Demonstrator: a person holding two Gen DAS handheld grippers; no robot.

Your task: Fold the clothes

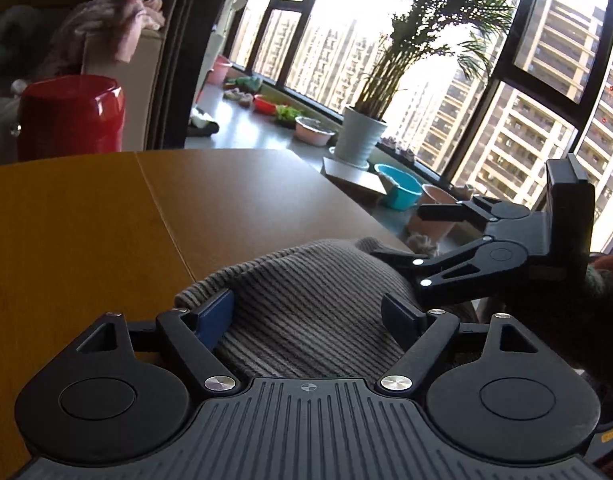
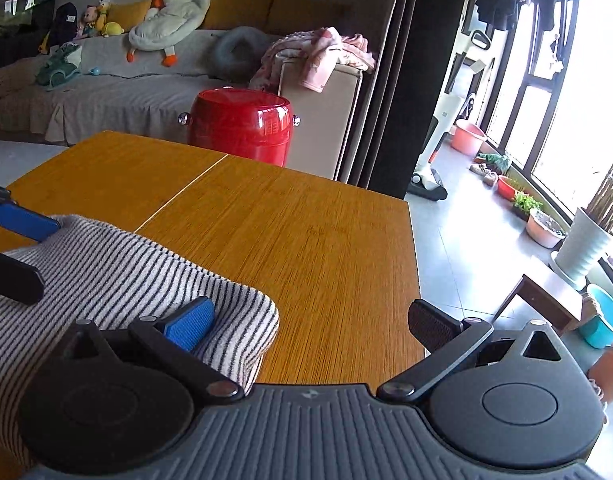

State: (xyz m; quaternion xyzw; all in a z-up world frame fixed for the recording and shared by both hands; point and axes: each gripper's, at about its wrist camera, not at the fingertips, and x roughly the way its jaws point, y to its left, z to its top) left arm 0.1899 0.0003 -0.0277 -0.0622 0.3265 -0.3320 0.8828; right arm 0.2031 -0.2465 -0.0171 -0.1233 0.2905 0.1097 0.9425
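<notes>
A grey striped knit garment [image 1: 306, 292] [image 2: 118, 276] lies bunched at the near edge of the wooden table [image 1: 86, 220] [image 2: 306, 220]. My left gripper [image 1: 308, 316] is open and straddles the garment, with its blue pad [image 1: 216, 316] at the cloth's left edge and its dark pad on the right side. My right gripper [image 2: 310, 324] is open wide at the garment's right corner; its blue pad [image 2: 190, 322] rests over the cloth, and bare table lies between its fingers. The left wrist view shows the right gripper [image 1: 398, 234] open just past the garment.
A red drum-shaped stool [image 2: 238, 124] [image 1: 70, 116] stands beyond the table's far edge. The table's right edge [image 2: 412, 260] drops to a tiled floor with a potted plant [image 2: 582, 248], a blue basin [image 2: 602, 326] and pink tubs by the windows. A sofa [image 2: 106, 92] sits behind.
</notes>
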